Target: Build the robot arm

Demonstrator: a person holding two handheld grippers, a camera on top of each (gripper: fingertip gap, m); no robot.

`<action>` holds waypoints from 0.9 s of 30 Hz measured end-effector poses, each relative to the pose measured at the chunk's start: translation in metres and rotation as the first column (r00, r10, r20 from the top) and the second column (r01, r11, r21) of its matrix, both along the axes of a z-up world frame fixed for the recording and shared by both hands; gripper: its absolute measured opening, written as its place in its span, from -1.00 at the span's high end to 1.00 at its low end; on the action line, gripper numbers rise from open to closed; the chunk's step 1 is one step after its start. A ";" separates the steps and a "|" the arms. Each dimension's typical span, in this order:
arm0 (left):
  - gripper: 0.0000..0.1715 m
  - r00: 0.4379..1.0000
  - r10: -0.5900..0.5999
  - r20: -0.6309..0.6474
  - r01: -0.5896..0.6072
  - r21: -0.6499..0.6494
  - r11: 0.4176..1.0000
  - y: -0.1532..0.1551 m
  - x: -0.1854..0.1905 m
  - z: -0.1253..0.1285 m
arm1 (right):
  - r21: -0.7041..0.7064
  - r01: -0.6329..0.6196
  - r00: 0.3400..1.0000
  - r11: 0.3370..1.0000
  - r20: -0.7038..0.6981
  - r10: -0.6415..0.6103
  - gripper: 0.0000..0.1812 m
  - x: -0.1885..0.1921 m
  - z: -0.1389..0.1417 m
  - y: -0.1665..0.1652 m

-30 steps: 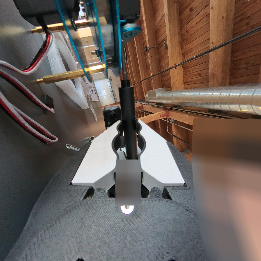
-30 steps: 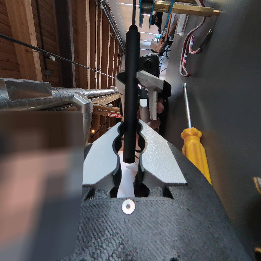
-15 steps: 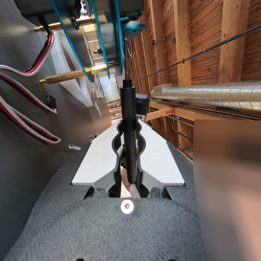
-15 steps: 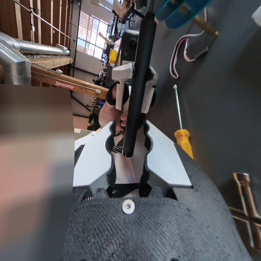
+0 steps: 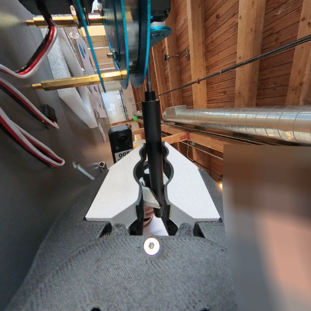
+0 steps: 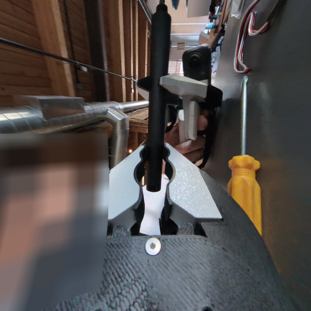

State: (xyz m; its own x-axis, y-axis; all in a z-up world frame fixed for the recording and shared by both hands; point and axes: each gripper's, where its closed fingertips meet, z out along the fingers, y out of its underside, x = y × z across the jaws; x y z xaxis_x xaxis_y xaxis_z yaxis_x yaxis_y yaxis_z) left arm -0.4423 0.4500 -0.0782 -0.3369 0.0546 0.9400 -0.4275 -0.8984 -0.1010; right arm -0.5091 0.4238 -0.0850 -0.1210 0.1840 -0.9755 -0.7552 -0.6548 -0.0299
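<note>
My left gripper (image 5: 154,146) is shut on the black handle of a thin screwdriver (image 5: 153,134). Its shaft runs up to a blue hub (image 5: 159,32) on a blue-plated assembly (image 5: 134,42) with brass standoffs (image 5: 79,81). My right gripper (image 6: 154,148) is shut on the lower end of the same black handle (image 6: 157,101), facing the left one. The left gripper also shows in the right wrist view (image 6: 168,84), holding the handle farther up. One finger of the right gripper (image 5: 150,199) shows through the left gripper's gap.
A yellow-handled screwdriver (image 6: 244,185) lies on the grey table (image 6: 286,134). Red, white and black servo wires (image 5: 33,151) trail from the assembly and also show in the right wrist view (image 6: 242,50). A small screw (image 5: 83,170), a nut (image 5: 102,165) and a white foam block (image 5: 70,87) lie nearby. One gripper's finger ends stand about 7 cm off the other's.
Half a second ago my right gripper stood open and swung off the handle's line; now it is back in line and shut on it. My left gripper has kept its hold.
</note>
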 end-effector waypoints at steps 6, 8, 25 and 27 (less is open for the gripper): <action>0.82 0.998 0.013 -0.063 -0.008 0.085 0.996 0.000 0.001 -0.007 | -0.015 0.037 0.975 0.999 0.219 -0.033 0.69 -0.002 -0.010 -0.001; 0.82 0.997 0.009 -0.071 -0.003 0.087 0.996 0.000 0.002 -0.008 | -0.011 0.039 0.900 0.999 0.435 -0.031 0.63 -0.005 -0.015 -0.006; 0.82 0.997 -0.036 -0.074 0.040 0.056 0.998 0.006 0.002 -0.007 | 0.065 0.257 0.915 0.964 0.305 -0.265 0.80 -0.005 -0.015 -0.007; 0.82 0.995 -0.045 -0.085 0.052 0.082 0.995 0.006 0.001 -0.008 | 0.072 0.237 0.915 0.969 0.318 -0.248 0.80 -0.009 -0.016 -0.006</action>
State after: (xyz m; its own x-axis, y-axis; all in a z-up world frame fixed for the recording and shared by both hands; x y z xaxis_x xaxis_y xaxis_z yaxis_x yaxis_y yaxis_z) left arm -0.4414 0.4559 -0.0857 -0.2565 -0.0109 0.9665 -0.4807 -0.8661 -0.1373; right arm -0.5183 0.4174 -0.1009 0.2508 0.1989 -0.9474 -0.8368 -0.4475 -0.3155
